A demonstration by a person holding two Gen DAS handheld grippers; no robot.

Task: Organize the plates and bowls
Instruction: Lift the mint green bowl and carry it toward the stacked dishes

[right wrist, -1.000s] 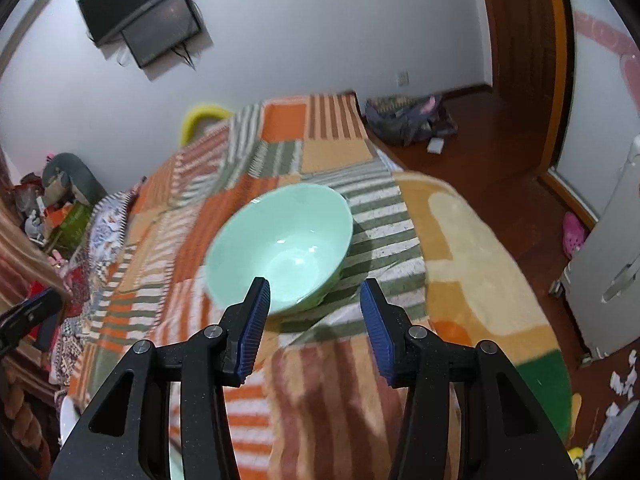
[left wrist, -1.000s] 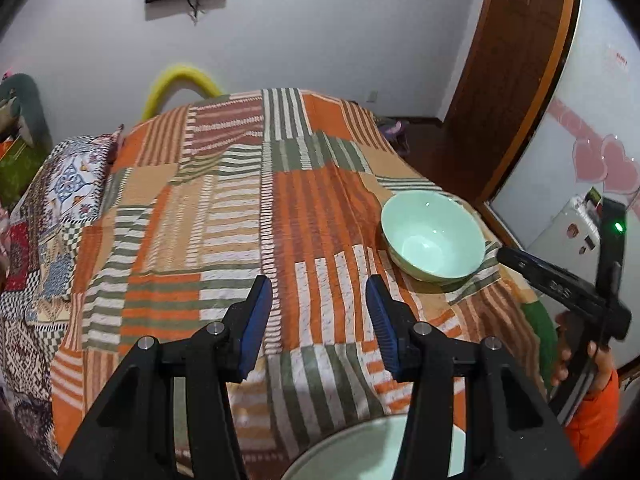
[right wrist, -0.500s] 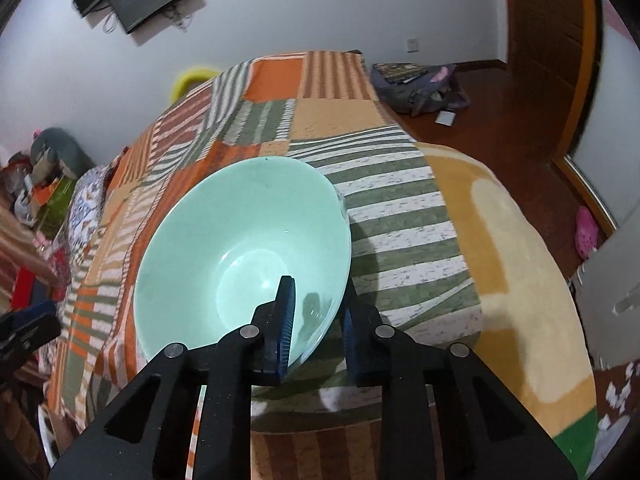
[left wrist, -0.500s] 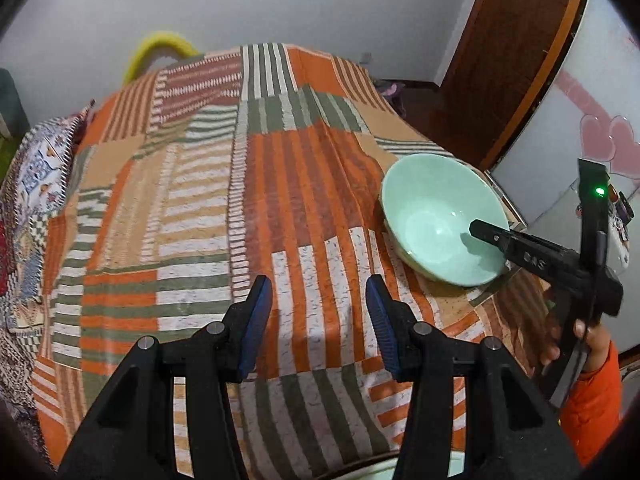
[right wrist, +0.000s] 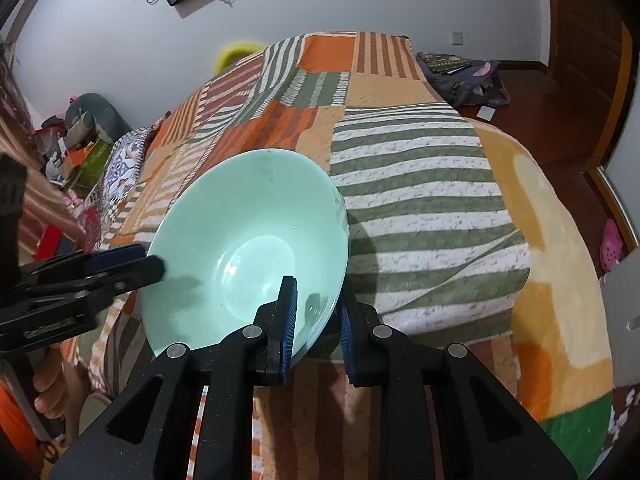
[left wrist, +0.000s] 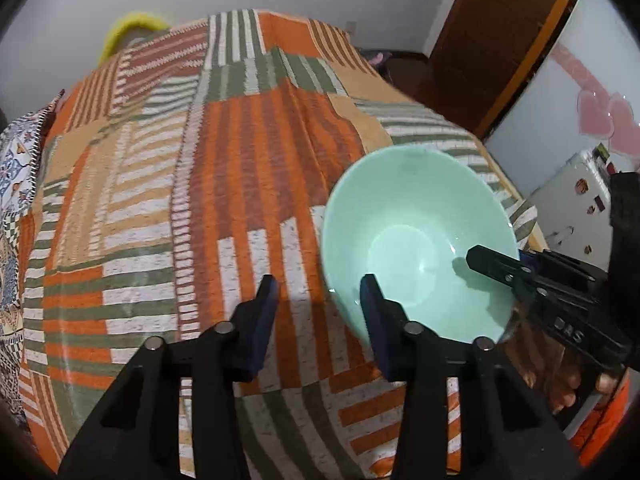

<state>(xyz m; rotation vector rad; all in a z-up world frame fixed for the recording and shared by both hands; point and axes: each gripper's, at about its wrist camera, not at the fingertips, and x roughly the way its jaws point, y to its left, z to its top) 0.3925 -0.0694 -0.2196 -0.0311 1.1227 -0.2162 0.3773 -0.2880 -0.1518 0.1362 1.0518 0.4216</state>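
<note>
A mint-green bowl is tilted up off the striped bedspread. My right gripper is shut on its near rim, one finger inside and one outside. In the left wrist view the bowl sits at the right, with the right gripper clamped on its right rim. My left gripper is open and empty, its right finger close to the bowl's left wall. It also shows at the left of the right wrist view, beside the bowl.
The bedspread covers a bed that falls away at its edges. A wooden door and a white fridge stand to the right. A bag lies on the floor beyond the bed. Clutter sits at the left.
My right gripper closed on the bowl's rim and has lifted and tilted it. My left gripper moved forward and right, close to the bowl. The white dish at the bottom left the view.
</note>
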